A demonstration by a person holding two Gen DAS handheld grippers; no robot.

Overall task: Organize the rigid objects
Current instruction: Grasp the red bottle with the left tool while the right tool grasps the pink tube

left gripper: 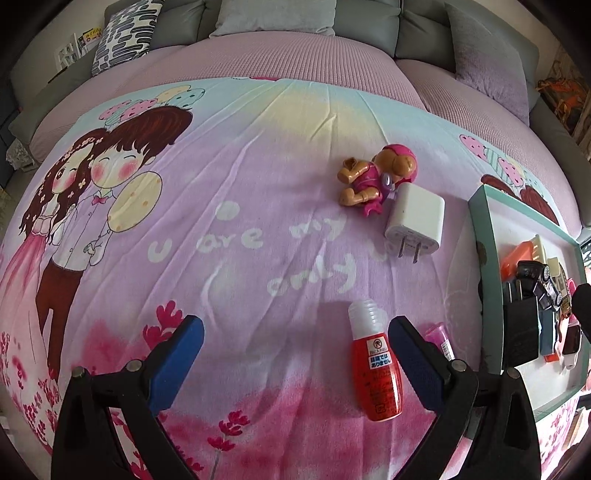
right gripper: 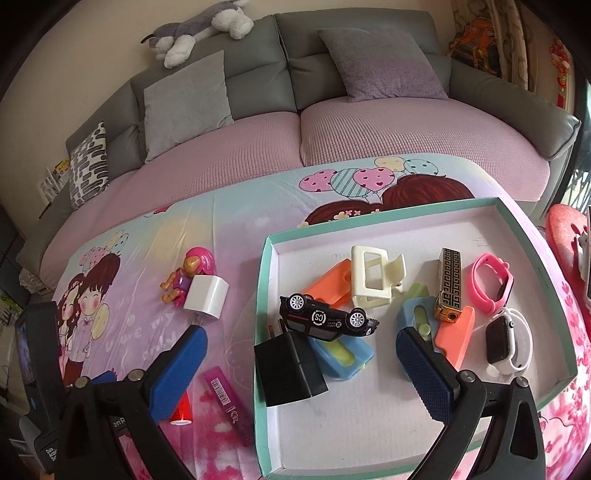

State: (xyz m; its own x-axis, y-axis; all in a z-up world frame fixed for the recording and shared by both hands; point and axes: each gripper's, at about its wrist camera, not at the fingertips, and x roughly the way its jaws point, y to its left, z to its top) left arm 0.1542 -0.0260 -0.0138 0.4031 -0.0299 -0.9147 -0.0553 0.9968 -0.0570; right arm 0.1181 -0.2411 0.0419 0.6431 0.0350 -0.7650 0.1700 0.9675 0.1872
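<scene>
Left gripper (left gripper: 295, 354): jaws spread wide, holding nothing, low over the printed blanket (left gripper: 236, 206).
Right gripper (right gripper: 301, 358): also spread wide and empty, hanging over the near part of the tray (right gripper: 369, 424).
Red bottle (left gripper: 376, 363): lying on the blanket, clear capless neck pointing away from the camera, just inside the left gripper's right finger (left gripper: 413, 365) (touching or not, I cannot tell).
Pink case (right gripper: 227, 393): flat on the blanket just left of the tray; in the left wrist view it is mostly hidden behind that same finger.
White charger (left gripper: 415, 225): on the blanket beyond the bottle, prongs facing the camera.
Toy dog (left gripper: 373, 177): pink and tan, lying on its side, pressed against the far corner of the white charger.
Tray: shallow, teal rim, white floor, resting on the blanket to the right of the loose items.
Black charger (right gripper: 291, 369): standing in the tray's near left corner, against the wall.
Toy car (right gripper: 327, 321): black, wheels up, propped on the black charger and a blue case (right gripper: 343, 356).
Other tray items: a cream hair clip (right gripper: 373, 280), orange pieces (right gripper: 328, 282), a gold-patterned lighter (right gripper: 448, 284), a pink watch band (right gripper: 489, 282) and a white watch (right gripper: 508, 338) (all lie loosely, several overlapping).
Background: grey sofa (right gripper: 369, 44) with cushions, a plush dog (right gripper: 199, 31) on its backrest.
</scene>
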